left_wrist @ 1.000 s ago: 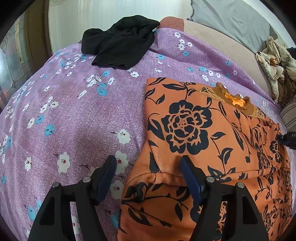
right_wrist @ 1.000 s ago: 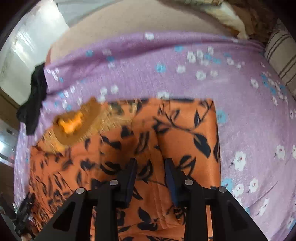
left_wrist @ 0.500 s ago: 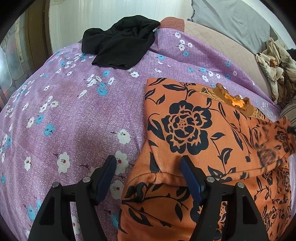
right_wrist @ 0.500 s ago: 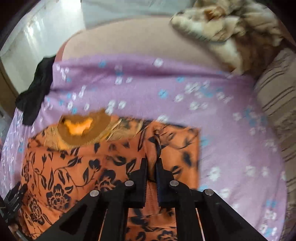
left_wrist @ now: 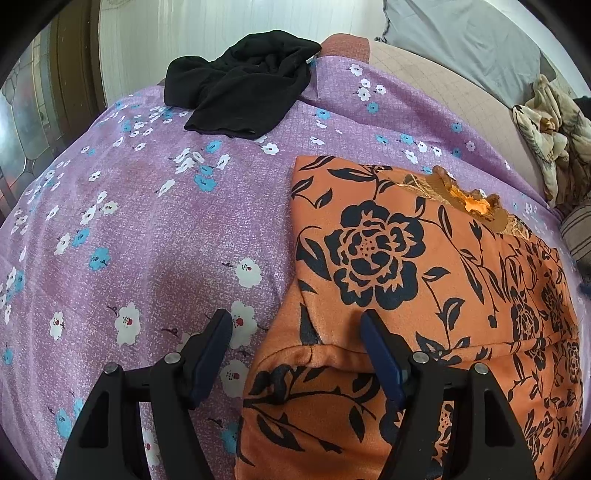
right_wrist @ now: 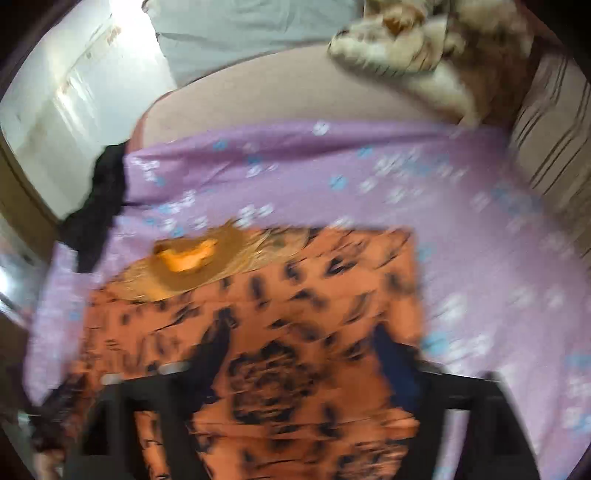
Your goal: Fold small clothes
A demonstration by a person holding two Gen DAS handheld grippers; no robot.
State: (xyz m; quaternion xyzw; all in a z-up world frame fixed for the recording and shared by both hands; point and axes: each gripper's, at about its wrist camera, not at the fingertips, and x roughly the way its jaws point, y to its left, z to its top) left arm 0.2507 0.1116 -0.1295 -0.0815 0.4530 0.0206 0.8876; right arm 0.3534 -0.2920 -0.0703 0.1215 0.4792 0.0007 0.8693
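A purple bedsheet printed with small white and blue flowers (left_wrist: pixel 140 229) fills most of what I see through both wrist cameras, spread over a bed. Beyond it lies a plain beige mattress cover (left_wrist: pixel 436 77), with a grey pillow (left_wrist: pixel 461 33) at the far edge.

On the sheet, toward my right side, lies the orange garment with a black rose and leaf print (left_wrist: pixel 406 280). It rests flat, its sides folded in so that it forms a long panel, and its brown embroidered neckline (left_wrist: pixel 469 203) points away from me. A seam or fold crosses it near my left tool.

A crumpled black cloth (left_wrist: pixel 240 88) sits at the far left corner of the sheet, well apart from the orange garment. A cream and brown patterned blanket (right_wrist: pixel 417 48) is bunched at the far right, beside a striped cushion (right_wrist: pixel 550 136).

My left gripper (left_wrist: pixel 295 328) has its blue-padded fingers spread wide, low over the garment's left edge: one finger over the purple sheet, the other over the orange fabric, holding nothing.

My right gripper (right_wrist: pixel 306 354) shows in a heavily blurred view; its fingers stand spread apart above the garment, with orange fabric visible between them.
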